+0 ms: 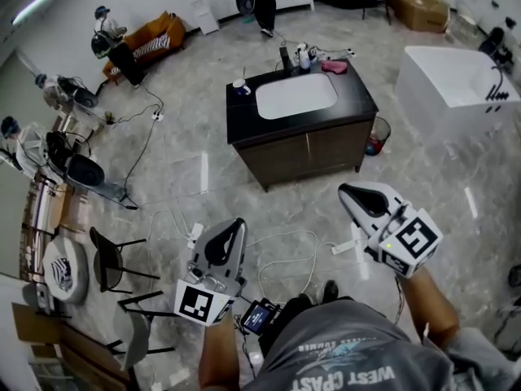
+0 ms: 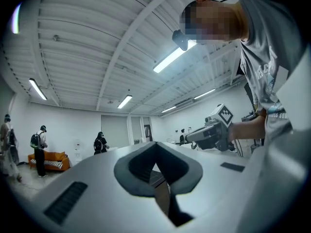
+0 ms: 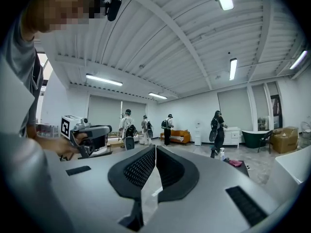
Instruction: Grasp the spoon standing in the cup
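A small white cup (image 1: 240, 87) stands on the left end of a dark vanity counter (image 1: 244, 120), beside its white basin (image 1: 295, 95). Something thin pokes out of the cup, too small to tell as a spoon. Both grippers hang over the floor well in front of the vanity, far from the cup. My left gripper (image 1: 236, 226) has its jaws together with nothing between them, as the left gripper view (image 2: 156, 148) also shows. My right gripper (image 1: 348, 191) is likewise shut and empty (image 3: 155, 150). Each gripper view looks level across the room, not at the cup.
Bottles (image 1: 302, 56) and a pink cloth (image 1: 334, 66) sit at the counter's back. A bin (image 1: 377, 134) stands by the vanity's right side, a white bathtub (image 1: 456, 88) further right. Cables (image 1: 285, 255) trail on the floor. Black chairs (image 1: 114, 259) are at the left.
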Demonstrator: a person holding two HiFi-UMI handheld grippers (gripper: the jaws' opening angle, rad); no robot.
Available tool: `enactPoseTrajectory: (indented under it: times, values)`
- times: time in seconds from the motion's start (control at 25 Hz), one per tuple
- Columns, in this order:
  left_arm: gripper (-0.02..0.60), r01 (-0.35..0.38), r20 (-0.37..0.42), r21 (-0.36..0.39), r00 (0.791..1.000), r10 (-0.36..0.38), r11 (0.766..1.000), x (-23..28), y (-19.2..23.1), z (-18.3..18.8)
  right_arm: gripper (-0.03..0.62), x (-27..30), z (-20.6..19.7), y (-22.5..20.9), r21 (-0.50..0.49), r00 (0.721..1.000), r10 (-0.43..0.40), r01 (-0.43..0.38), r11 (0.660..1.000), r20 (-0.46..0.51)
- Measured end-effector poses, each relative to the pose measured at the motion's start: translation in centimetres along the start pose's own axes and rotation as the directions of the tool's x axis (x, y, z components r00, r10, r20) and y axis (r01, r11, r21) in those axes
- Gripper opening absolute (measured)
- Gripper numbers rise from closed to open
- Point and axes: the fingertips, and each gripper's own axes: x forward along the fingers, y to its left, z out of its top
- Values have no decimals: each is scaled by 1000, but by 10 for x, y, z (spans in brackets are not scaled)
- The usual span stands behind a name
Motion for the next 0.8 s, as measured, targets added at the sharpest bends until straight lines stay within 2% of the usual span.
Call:
enactPoseTrajectory:
  times: [0.12, 0.28, 0.4, 0.56, 0.68, 0.8]
  values:
    - [2, 6, -3, 17, 1000, -6, 1000, 12, 5, 0, 32, 9, -6, -14, 28, 1000, 1, -1, 1000, 3]
    - [2, 0, -43, -1, 999, 0, 1000, 25, 22, -15, 32, 26, -11, -27, 37, 1000, 5, -5, 999, 1]
    - [2, 11, -24, 4, 1000, -11, 1000, 38, 40, -20, 32, 43, -11, -41, 36, 1000, -13, 13, 999, -2]
    - [2, 23, 7, 0, 1000, -23, 1000, 50, 77, -31, 32, 75, -8, -52, 26, 999, -39, 39, 999, -7]
    - [2, 35, -1, -25, 999, -35, 999, 52, 109, -39, 32, 102, -3, -55, 24, 998, -61, 62, 998, -18]
    - [2, 45, 29, -16, 999, -45, 999, 53, 149, -41, 32, 136, 1, -57, 20, 996, -84, 84, 996, -29]
